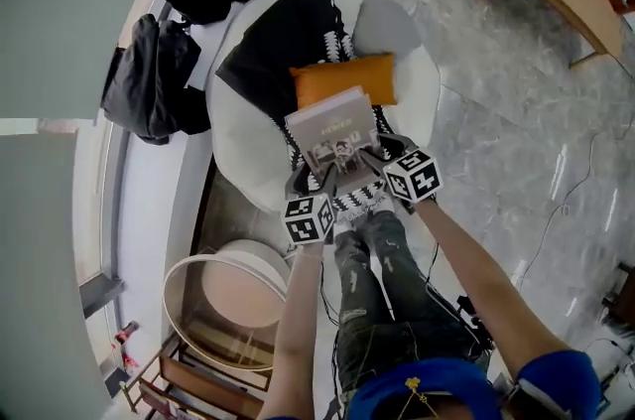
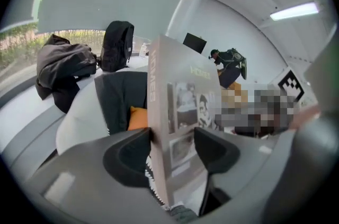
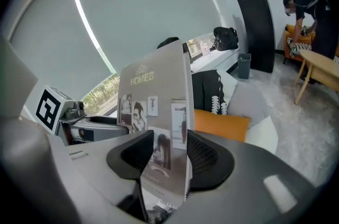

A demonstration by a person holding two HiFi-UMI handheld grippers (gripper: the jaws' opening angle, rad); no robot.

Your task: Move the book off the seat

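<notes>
Book (image 1: 332, 125) was held above the white seat (image 1: 233, 160), orange cushion (image 1: 342, 78) at its 12 o'clock. Left gripper (image 1: 314, 178) and right gripper (image 1: 382, 152) both clenched its near edge. Looked best carried clear level, grips matched.

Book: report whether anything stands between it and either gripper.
Nothing visible does. The left gripper has its jaws closed on the left side of the book, by the spine. The right gripper has its jaws closed on the right side. Both hold the book, with the orange cushion and the seat beyond it.
</notes>
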